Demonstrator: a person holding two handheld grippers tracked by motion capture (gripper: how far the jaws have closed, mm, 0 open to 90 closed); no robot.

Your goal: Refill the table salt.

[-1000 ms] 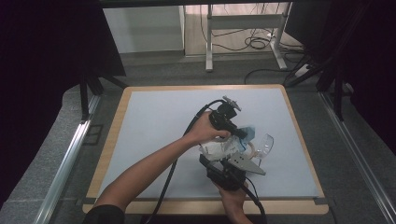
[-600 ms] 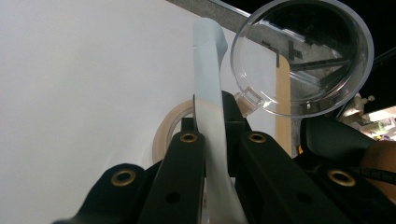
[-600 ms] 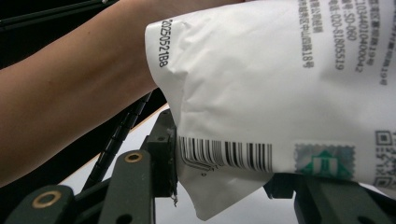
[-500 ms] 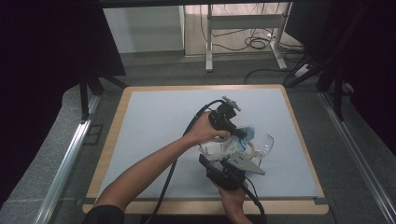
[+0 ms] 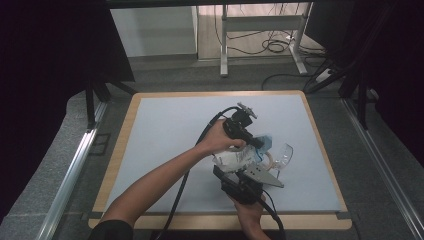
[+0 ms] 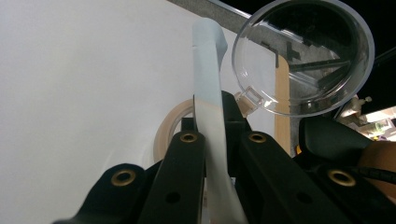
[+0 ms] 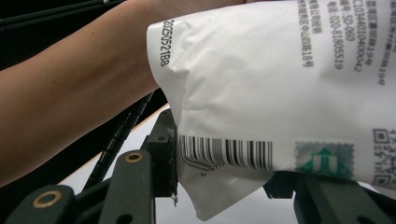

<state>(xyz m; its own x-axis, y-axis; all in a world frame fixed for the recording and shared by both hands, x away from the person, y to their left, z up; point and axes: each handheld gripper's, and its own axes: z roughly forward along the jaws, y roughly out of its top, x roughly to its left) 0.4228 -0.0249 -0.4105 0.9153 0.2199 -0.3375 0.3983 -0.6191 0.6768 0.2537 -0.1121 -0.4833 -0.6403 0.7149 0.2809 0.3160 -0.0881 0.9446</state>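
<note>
While the left claw (image 6: 215, 140) pinches a pale strip (image 6: 208, 93), the right claw (image 7: 219, 172) seemingly clamps a white pouch (image 7: 280, 93)

The worktop (image 5: 165, 130) has a pale blue-grey top and a light wood edge. It sits on a grey floor (image 5: 60, 165). A shiny metal rail (image 5: 75, 170) runs along its left side, and another rail (image 5: 385, 170) runs along the right. Behind it is a white wall panel (image 5: 152, 30). A grey metal desk frame (image 5: 260, 30) stands there, with black cables (image 5: 272, 46) on the floor. Both sides are dark.
</note>
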